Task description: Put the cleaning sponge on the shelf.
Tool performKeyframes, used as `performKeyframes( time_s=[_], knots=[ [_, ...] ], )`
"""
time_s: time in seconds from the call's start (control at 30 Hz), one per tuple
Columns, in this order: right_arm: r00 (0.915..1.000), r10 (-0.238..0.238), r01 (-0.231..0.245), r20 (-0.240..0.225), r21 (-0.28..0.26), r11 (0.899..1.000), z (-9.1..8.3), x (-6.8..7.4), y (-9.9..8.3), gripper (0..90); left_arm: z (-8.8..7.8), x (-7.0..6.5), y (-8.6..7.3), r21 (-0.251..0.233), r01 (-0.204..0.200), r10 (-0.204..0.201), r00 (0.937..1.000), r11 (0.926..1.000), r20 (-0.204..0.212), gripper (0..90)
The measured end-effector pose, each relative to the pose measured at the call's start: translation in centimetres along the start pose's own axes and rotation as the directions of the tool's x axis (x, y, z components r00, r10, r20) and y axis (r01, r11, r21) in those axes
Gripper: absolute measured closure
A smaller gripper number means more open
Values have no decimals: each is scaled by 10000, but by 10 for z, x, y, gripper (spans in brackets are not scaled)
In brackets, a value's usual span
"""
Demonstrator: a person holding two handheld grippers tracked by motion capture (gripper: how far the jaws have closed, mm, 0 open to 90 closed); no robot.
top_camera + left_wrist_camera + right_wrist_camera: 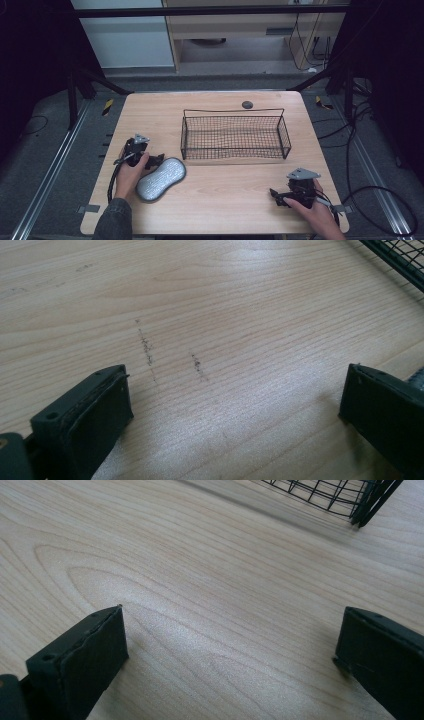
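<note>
Pad (161, 179), grey and peanut-shaped, lies flat on the desk (225, 200) near its front left, just beside the left gripper (235, 405), whose jaws stand wide apart over bare wood. Right gripper (230, 650) rests at the front right, jaws apart too, with the wire basket (235, 136) behind.

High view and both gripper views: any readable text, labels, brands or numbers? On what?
None readable.
Basket: bare wire, no label.
Grey pad: no print visible.
Table: dark scuff marks, not writing.
Grippers, left and right: no markings legible.
</note>
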State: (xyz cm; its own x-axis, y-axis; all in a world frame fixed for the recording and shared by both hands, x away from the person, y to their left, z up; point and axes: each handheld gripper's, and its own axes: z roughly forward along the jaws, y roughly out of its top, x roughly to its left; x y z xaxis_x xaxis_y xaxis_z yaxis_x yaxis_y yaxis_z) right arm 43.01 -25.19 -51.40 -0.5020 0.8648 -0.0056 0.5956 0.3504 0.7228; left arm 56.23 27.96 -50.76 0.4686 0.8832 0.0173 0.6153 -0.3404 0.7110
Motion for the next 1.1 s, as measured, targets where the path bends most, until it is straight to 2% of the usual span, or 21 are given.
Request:
performKeyframes(
  time_s=[0.17,0.27,0.33,0.37,0.43,0.57,0.67,0.7,0.73,0.9,1.0,1.1],
  knots=[
    [10000,0,0,8,2,10000,0,0,0,3,0,-1,1,35,-29,29,10000,10000,-72,0],
    [10000,6,-6,11,3,10000,0,0,0,3,-9,2,2,208,-85,89,9997,9997,-212,41],
    [10000,5,-5,10,1,10000,0,0,0,3,-14,2,3,199,-66,72,9995,9998,-295,32],
    [10000,9,-9,9,2,10000,0,0,0,3,-27,2,5,91,31,-26,9990,10000,-451,34],
    [10000,9,-9,11,2,10000,0,0,0,3,-40,1,6,-50,25,-28,9990,10000,-448,30],
    [10000,5,-5,15,0,10000,0,0,0,3,-55,-8,7,342,-515,545,9943,9981,-915,22],
    [10000,9,-9,17,5,10000,0,0,0,3,-62,-10,9,253,-472,491,9954,9986,-823,26],
    [10000,4,-4,19,5,10000,0,0,0,3,-68,-13,12,216,-657,674,9941,9976,-849,29],
    [10000,4,-4,19,5,10000,0,0,0,3,-68,-13,12,216,-657,674,9941,9976,-849,33],
    [10000,8,-8,16,4,10000,0,0,0,3,-80,-27,18,502,-1331,1365,9881,9898,-716,43],
    [10000,11,-11,15,3,10000,0,0,0,3,-86,-34,24,669,-1494,1544,9849,9865,-780,63],
    [10000,10,-10,17,6,10000,0,0,0,3,-92,-40,28,738,-1678,1722,9834,9831,-579,77]
  ],
)
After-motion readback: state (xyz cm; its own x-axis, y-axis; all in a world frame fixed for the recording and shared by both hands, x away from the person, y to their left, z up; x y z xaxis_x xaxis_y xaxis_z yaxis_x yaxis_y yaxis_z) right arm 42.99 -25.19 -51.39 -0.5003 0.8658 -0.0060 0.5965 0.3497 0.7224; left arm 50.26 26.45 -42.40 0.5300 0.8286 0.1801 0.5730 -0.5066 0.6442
